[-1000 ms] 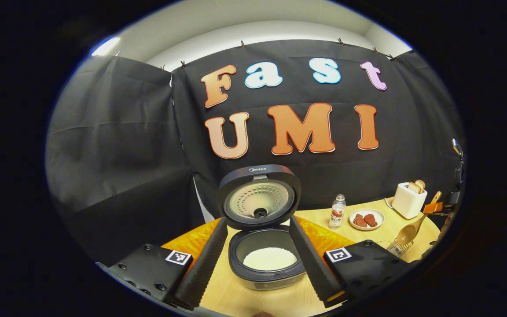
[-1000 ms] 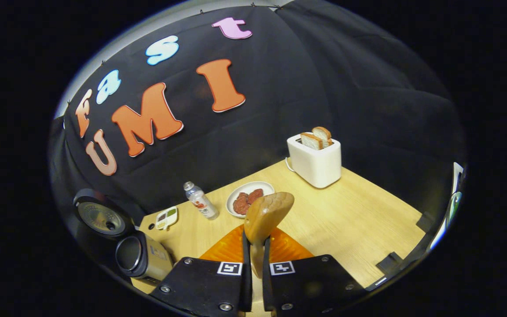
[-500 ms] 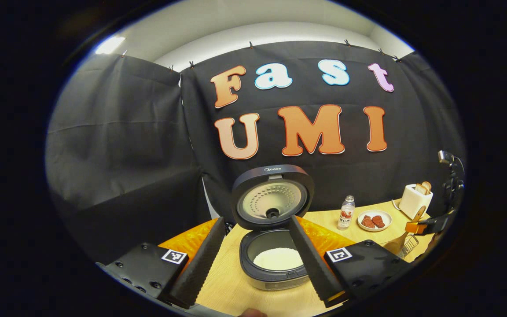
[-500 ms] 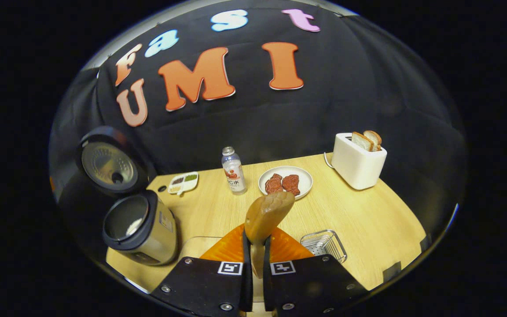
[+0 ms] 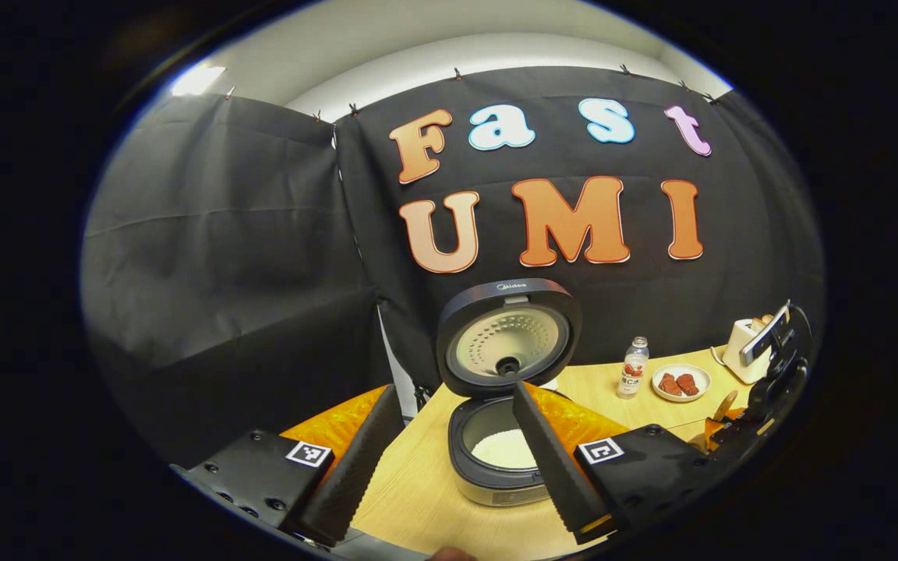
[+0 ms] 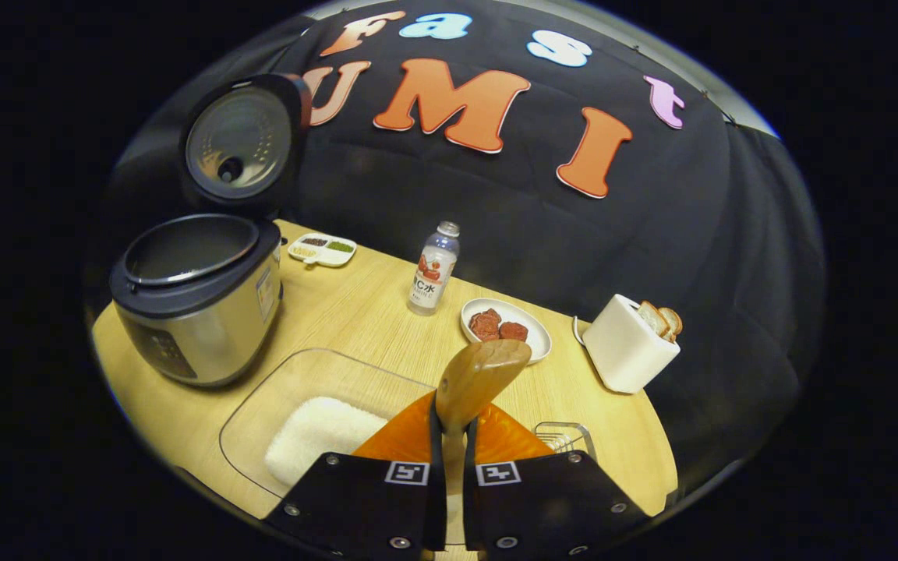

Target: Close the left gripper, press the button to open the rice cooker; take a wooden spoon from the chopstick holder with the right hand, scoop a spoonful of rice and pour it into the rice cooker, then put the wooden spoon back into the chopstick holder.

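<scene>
Right gripper clamps the wooden spoon above the glass dish of rice, right of the open rice cooker, while the left gripper stands wide apart.

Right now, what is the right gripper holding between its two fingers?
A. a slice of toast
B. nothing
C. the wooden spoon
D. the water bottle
C: in the right gripper view, the right gripper is shut on the wooden spoon, whose bowl rises above the fingers.
</scene>
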